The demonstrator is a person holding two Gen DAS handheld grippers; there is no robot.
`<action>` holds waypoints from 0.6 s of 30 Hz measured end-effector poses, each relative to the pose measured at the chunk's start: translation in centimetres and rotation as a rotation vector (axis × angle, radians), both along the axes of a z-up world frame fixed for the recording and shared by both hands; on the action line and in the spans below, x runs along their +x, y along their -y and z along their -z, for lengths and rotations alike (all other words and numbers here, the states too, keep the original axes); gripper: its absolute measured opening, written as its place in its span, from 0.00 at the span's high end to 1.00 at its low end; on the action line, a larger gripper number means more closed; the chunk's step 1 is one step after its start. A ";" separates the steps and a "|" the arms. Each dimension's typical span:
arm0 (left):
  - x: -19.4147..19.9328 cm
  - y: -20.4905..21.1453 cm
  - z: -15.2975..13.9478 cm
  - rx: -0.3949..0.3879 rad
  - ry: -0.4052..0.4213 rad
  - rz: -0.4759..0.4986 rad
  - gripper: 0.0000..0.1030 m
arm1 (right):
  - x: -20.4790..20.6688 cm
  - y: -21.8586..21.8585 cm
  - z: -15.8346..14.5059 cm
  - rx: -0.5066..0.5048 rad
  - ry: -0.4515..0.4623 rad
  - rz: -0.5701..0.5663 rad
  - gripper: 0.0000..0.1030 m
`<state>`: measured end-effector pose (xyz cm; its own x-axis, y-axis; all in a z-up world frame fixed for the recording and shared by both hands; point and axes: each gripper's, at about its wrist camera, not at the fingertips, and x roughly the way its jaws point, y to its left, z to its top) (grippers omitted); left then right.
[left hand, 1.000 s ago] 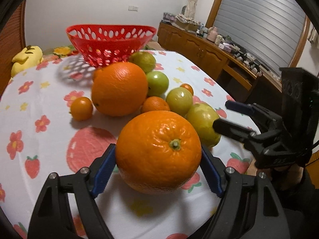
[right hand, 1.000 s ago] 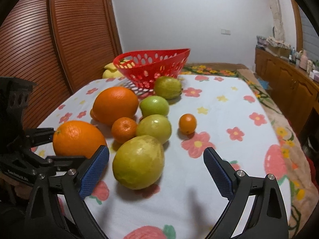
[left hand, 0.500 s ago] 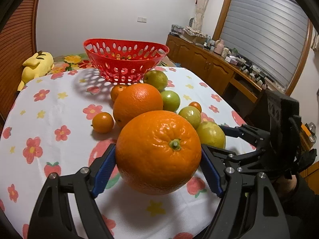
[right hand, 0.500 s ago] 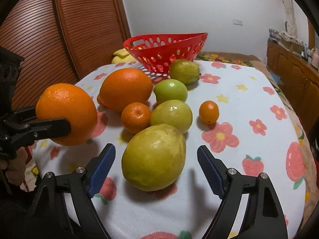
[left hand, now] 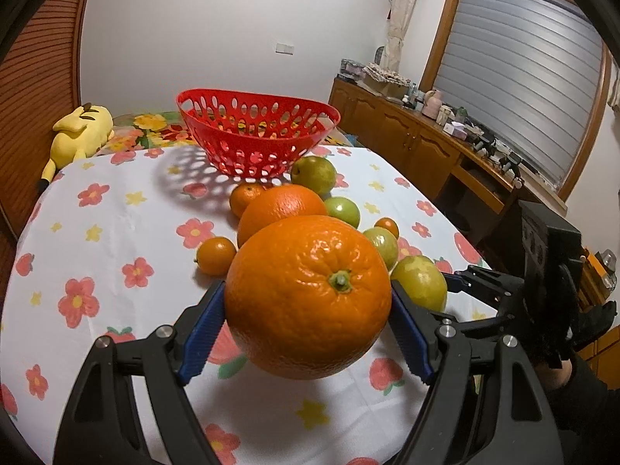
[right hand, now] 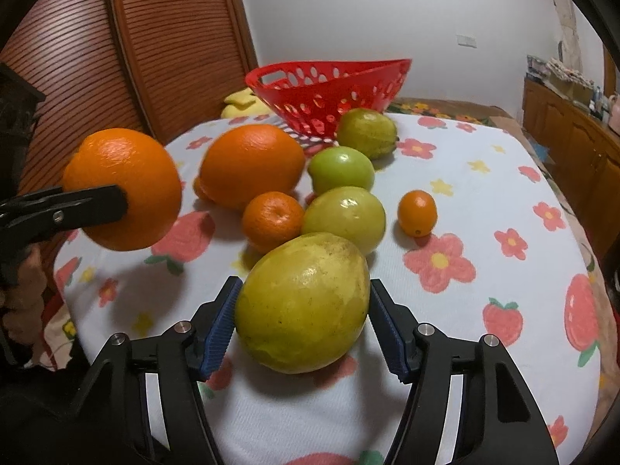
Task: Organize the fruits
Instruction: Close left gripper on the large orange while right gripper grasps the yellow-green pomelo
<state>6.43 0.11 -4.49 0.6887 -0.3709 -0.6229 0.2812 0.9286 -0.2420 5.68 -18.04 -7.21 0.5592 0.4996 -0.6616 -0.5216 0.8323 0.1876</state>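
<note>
Now left claw (left hand: 308,321) clamps big orange (left hand: 308,302) aloft; right claw (right hand: 302,327) closing round yellow-green fruit (right hand: 304,302).

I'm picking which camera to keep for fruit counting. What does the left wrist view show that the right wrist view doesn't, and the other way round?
Only the left wrist view: the yellow plush toy whole and the window blind.

Only the right wrist view: the yellow-green fruit whole, between the closing jaws of the right tool, and the mandarin in full.

Both: the red basket, the big orange lifted off the cloth in the left tool, and the second big orange.
</note>
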 end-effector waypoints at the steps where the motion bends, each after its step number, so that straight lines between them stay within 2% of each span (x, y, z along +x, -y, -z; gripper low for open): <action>1: 0.0 -0.1 -0.1 -0.001 0.004 -0.002 0.23 | 0.0 0.0 -0.2 0.001 0.004 -0.003 0.35; 18: 0.7 -1.2 -3.7 -0.001 0.082 -0.016 0.23 | 0.9 0.7 -5.1 0.018 0.101 -0.028 0.35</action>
<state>7.17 1.29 -0.78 0.7433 -0.3605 -0.5635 0.2858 0.9328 -0.2197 6.60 -18.79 -2.13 0.6085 0.5269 -0.5934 -0.5614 0.8143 0.1474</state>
